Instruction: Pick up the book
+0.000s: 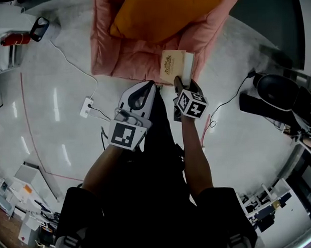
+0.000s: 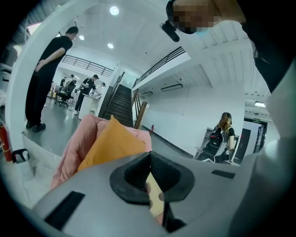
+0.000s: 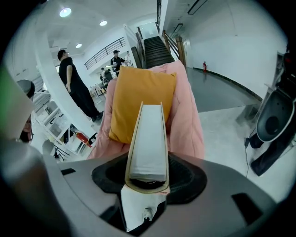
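A tan book with a printed cover is held over the front edge of a pink cushioned seat. My right gripper is shut on its near end. In the right gripper view the book stands on edge between the jaws, its white page block facing the camera. My left gripper is just left of the book's near corner. In the left gripper view its jaws are drawn close, and a sliver of the book shows through the narrow slit. Whether they touch it is unclear.
An orange pillow lies on the pink seat. A white power strip and its cable lie on the grey floor at left. Black gear stands at right. A person in black and one with a backpack stand farther off.
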Tool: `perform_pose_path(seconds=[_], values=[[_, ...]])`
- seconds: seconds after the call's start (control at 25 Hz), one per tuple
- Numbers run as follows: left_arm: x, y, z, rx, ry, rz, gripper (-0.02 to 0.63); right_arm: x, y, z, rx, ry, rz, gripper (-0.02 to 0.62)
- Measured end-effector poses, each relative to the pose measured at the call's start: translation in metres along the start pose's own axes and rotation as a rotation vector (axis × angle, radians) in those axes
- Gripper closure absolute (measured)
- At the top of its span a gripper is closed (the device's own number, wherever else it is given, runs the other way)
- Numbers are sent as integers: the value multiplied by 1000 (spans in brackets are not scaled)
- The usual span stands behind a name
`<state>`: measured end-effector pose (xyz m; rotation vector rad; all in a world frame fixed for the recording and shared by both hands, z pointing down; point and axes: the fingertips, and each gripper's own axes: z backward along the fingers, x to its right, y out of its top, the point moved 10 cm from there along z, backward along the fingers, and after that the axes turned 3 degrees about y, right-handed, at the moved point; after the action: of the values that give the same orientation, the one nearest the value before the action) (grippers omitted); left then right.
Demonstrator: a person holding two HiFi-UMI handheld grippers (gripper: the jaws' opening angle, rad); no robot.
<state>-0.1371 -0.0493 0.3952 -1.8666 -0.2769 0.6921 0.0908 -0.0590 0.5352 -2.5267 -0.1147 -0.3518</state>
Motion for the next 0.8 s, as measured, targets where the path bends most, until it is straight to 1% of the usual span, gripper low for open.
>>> perform_pose_path(seconds=[0.2,0.4,0.6,0.8], values=[[5,27,27,53,-5,-31,597,-19,11,35,65,-9,13,370],[24,51,54,92,-17,-48,597,-37,23,81,144,2,37,370],[43,67,86,148,-20,-76,597,-56,36,138,256,6,67,370],[53,74,116,184,-38,-84,597,-75,35,197,366,7,86,370]])
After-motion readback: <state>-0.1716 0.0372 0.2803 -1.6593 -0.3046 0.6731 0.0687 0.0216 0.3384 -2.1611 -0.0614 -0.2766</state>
